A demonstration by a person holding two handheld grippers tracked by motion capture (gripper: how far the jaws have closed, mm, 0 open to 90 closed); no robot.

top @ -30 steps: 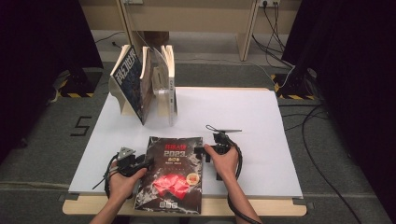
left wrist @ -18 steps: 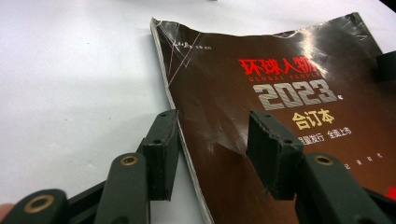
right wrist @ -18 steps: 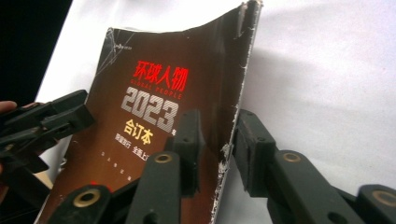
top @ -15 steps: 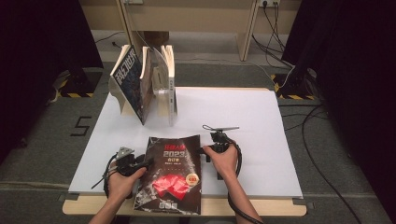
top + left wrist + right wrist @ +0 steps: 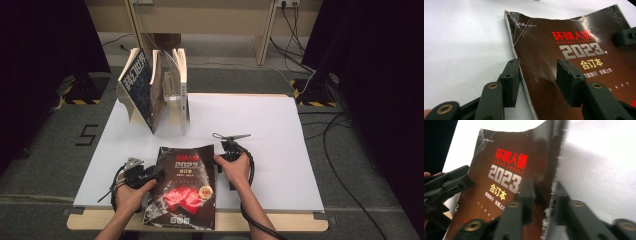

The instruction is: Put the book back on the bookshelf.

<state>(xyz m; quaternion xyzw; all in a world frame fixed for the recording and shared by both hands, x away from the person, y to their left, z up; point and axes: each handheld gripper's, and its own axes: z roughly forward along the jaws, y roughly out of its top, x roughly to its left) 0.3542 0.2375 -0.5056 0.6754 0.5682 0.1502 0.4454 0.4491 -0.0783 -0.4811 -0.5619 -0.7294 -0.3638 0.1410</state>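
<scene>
A dark magazine (image 5: 185,187) with red and silver cover lettering lies near the front edge of the white tabletop (image 5: 280,135), its lower end hanging just over that edge. The left gripper (image 5: 156,175) stands at the magazine's left edge, jaws parted and straddling that edge, one on the white surface, one over the cover; neither pad presses on it. The right gripper (image 5: 220,159) is at the right edge, which curls up off the tabletop. Its jaws have just been closing and now pinch that lifted edge between them. Toward the back left corner, several books (image 5: 155,90) stand upright in a rack.
</scene>
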